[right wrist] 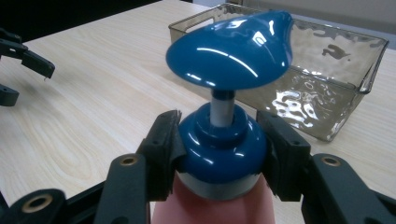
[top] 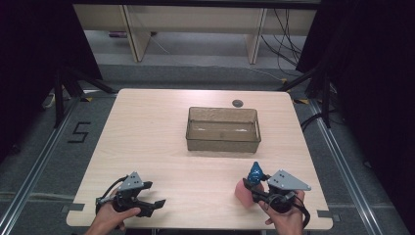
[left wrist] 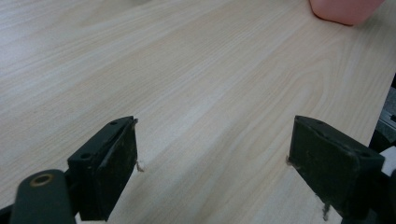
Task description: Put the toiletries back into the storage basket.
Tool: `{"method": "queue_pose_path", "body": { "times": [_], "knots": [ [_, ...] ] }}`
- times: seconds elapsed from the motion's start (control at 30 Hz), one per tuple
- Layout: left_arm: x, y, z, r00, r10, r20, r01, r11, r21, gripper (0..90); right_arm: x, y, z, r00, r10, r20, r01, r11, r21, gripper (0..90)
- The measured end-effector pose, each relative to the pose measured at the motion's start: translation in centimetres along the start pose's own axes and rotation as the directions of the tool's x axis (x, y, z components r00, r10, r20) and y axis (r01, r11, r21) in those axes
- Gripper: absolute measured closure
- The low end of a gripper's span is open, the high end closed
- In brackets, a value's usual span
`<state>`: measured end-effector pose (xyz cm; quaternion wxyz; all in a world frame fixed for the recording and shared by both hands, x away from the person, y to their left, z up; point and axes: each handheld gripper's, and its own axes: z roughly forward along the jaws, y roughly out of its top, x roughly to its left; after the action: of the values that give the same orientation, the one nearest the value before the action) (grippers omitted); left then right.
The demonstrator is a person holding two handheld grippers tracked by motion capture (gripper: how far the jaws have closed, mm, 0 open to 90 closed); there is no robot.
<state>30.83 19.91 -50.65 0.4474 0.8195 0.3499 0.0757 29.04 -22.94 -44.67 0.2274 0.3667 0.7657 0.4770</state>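
Observation:
A pink pump bottle (top: 243, 193) with a blue pump head (right wrist: 231, 49) stands near the table's front right edge. My right gripper (right wrist: 219, 144) is shut on the bottle's blue collar (right wrist: 222, 149), one pad on each side of it. In the high view the right gripper (top: 258, 188) sits just right of the bottle. My left gripper (top: 157, 204) rests at the front left, jaws wide apart with nothing between them; its black pads (left wrist: 112, 163) hover over bare wood. The bottle's pink base (left wrist: 343, 10) shows far off in the left gripper view.
A smoky transparent bin (top: 223, 129) stands empty at the table's centre, behind the bottle. A small dark round hole (top: 237, 103) lies near the far edge. The wooden table (top: 161, 137) ends just in front of both hands.

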Motion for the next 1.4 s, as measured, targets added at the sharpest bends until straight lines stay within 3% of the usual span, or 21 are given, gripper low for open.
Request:
{"method": "queue_pose_path", "body": {
  "times": [0.13, 0.37, 0.4, 0.47, 0.73, 0.77, 0.83, 0.87, 0.9, 1.0, 1.07, 1.17, 1.2, 1.27, 1.3, 1.33, 1.4],
  "knots": [
    [0.0, 0.0, 0.0, 1.0000, 0.001, 0.006, -0.001, 1.0000, 0.007, 14.9, 0.5, 0.2, -0.2, 0.9999, 0.006, 0.012, -0.006, 1.000, 0.027, 52.9],
    [-0.1, -0.1, -0.1, 1.0000, 0.004, 0.003, -0.004, 1.0000, 0.002, 14.9, 0.4, 0.5, -0.4, 0.9991, 0.008, 0.042, -0.009, 1.000, 0.018, 53.1],
    [0.1, 0.0, -0.3, 0.9995, 0.031, -0.006, -0.031, 0.9992, 0.026, 14.9, 0.5, 0.7, -0.5, 0.9992, 0.024, 0.031, -0.024, 1.000, 0.015, 53.1],
    [-0.1, -0.1, -0.1, 0.9998, 0.019, -0.005, -0.019, 0.9998, 0.011, 14.9, 0.4, 1.1, -0.8, 0.9987, 0.023, 0.047, -0.023, 1.000, 0.007, 53.1],
    [0.1, -0.2, -0.4, 1.0000, -0.004, -0.009, 0.004, 1.0000, -0.008, 14.9, -0.4, 2.5, -0.6, 0.9987, 0.018, 0.047, -0.018, 1.000, -0.005, 53.1],
    [0.1, -0.2, -0.4, 0.9999, -0.003, -0.011, 0.003, 1.0000, -0.005, 14.9, -0.7, 2.8, -0.5, 0.9989, -0.003, 0.048, 0.003, 1.000, -0.007, 53.1],
    [0.1, -0.2, -0.3, 1.0000, 0.000, -0.001, 0.000, 1.0000, 0.003, 14.9, -0.8, 3.3, -0.2, 0.9984, 0.018, 0.054, -0.017, 1.000, -0.016, 53.1],
    [0.0, -0.2, -0.3, 1.0000, -0.001, -0.007, 0.001, 1.0000, -0.001, 14.9, -1.2, 3.6, -0.1, 0.9987, -0.002, 0.050, 0.003, 1.000, -0.018, 53.1],
    [0.0, -0.3, -0.2, 1.0000, -0.003, -0.004, 0.003, 1.0000, -0.009, 14.9, -1.4, 4.2, 0.1, 0.9989, 0.015, 0.044, -0.014, 1.000, -0.020, 53.1],
    [0.2, -0.2, -0.4, 0.9999, 0.012, -0.011, -0.012, 0.9998, 0.015, 14.9, -1.9, 5.2, 0.3, 0.9986, 0.009, 0.053, -0.008, 1.000, -0.018, 53.1],
    [0.1, -0.2, -0.3, 1.0000, -0.001, -0.003, 0.001, 1.0000, 0.000, 14.9, -2.1, 5.5, 0.6, 0.9991, 0.011, 0.040, -0.010, 1.000, -0.030, 53.1],
    [0.1, -0.2, -0.2, 1.0000, 0.002, -0.005, -0.002, 1.0000, -0.005, 14.9, -2.7, 6.3, 0.8, 0.9984, -0.005, 0.057, 0.007, 1.000, -0.029, 53.1],
    [0.2, -0.2, -0.2, 0.9998, 0.014, -0.011, -0.014, 0.9998, 0.015, 14.9, -2.9, 6.4, 1.0, 0.9984, -0.001, 0.057, 0.003, 0.999, -0.048, 53.1],
    [0.1, -0.2, -0.1, 1.0000, -0.004, -0.006, 0.004, 1.0000, 0.000, 14.9, -3.2, 6.7, 1.1, 0.9976, -0.004, 0.069, 0.008, 0.998, -0.055, 53.1],
    [0.1, -0.2, -0.1, 1.0000, -0.004, -0.005, 0.004, 1.0000, 0.000, 14.9, -3.1, 6.8, 1.1, 0.9980, 0.017, 0.062, -0.014, 0.999, -0.045, 53.1],
    [0.1, -0.2, -0.1, 1.0000, -0.006, -0.005, 0.006, 1.0000, 0.001, 14.9, -3.4, 6.9, 1.2, 0.9966, -0.005, 0.082, 0.010, 0.998, -0.058, 53.1],
    [0.1, -0.2, -0.2, 1.0000, -0.003, 0.001, 0.003, 0.9999, 0.010, 14.9, -3.6, 7.2, 1.4, 0.9967, 0.023, 0.079, -0.018, 0.998, -0.060, 53.1]
  ]
}}
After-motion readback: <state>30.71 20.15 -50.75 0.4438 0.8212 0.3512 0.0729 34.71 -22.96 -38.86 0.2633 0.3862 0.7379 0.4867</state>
